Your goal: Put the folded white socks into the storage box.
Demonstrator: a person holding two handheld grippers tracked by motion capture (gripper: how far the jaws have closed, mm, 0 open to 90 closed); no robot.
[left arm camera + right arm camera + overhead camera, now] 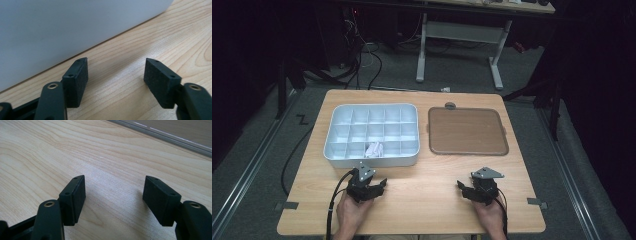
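Observation:
My left gripper (370,185) rests low over the wooden table (422,200), just in front of a white compartment tray (372,160). In the left gripper view my left gripper (116,68) stands open with bare wood between its pads, and the white tray's front wall (62,30) rises close ahead. A crumpled white item (374,148) lies in one of the tray's front compartments. My right gripper (471,190) sits near the table's front right. Its jaws are also open over bare wood in the right gripper view (115,186).
A flat brown tray (468,131) with a grey rim lies at the back right of the table, and its edge (175,137) shows ahead of my right gripper. A small dark round object (450,105) sits behind it. Cables and a desk frame stand on the floor beyond.

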